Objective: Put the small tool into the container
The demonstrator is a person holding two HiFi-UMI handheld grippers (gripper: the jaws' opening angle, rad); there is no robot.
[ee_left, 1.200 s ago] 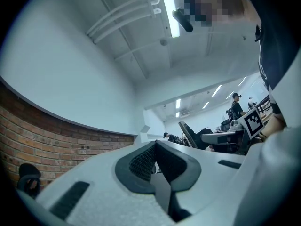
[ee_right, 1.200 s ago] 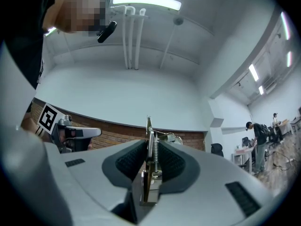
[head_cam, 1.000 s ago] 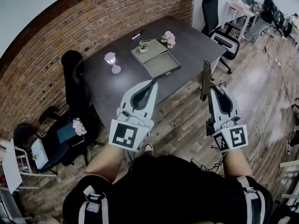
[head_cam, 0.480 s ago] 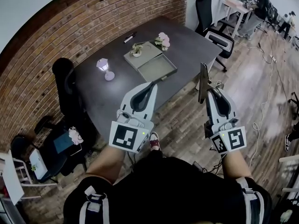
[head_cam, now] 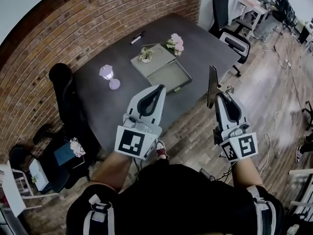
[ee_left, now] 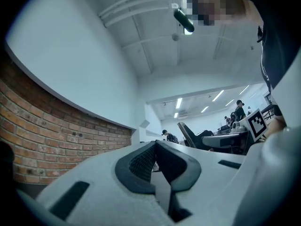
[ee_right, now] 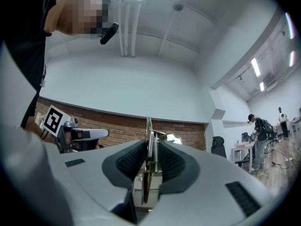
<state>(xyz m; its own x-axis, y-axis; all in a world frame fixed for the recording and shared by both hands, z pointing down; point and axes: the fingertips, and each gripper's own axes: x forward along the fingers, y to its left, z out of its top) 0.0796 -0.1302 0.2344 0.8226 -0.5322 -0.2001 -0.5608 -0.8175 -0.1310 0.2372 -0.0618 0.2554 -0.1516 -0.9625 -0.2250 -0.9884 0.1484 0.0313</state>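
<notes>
right gripper point(head_cam: 218, 96): jaws pinch the small tool point(head_cam: 212, 84). in the right gripper view the two dark pads point(ee_right: 133, 158) press on either side of a thin metal body with a coil spring along it. the small tool stands upright and pokes out above the jaw tips.

left gripper point(head_cam: 160, 88): jaws pressed together, nothing between them. the left gripper view shows the pad tips point(ee_left: 145, 158) meeting.

container point(head_cam: 168, 74): an open grey tray on the dark table point(head_cam: 205, 43), with nothing visible in its bare interior. its flat grey lid point(head_cam: 155, 53) lies touching the container's far side.

position of the small tool: well apart from the container, on its near-right side, beyond the table edge and above the wood floor point(head_cam: 195, 126). the left gripper tips hover just on the near side of the container, close to its front wall as seen from the head view.

other items, referenced to the container:
- small potted plant point(head_cam: 145, 54): on the lid, at the container's far-left side.
- pink flowers point(head_cam: 176, 41): beyond the container, beside the lid's far corner.
- small lamp point(head_cam: 109, 75): left of the container, apart from it.
- black pen point(head_cam: 137, 37): far beyond the container, near the brick wall point(head_cam: 63, 28).
- black office chair point(head_cam: 229, 18): far right of the container, off the table.
</notes>
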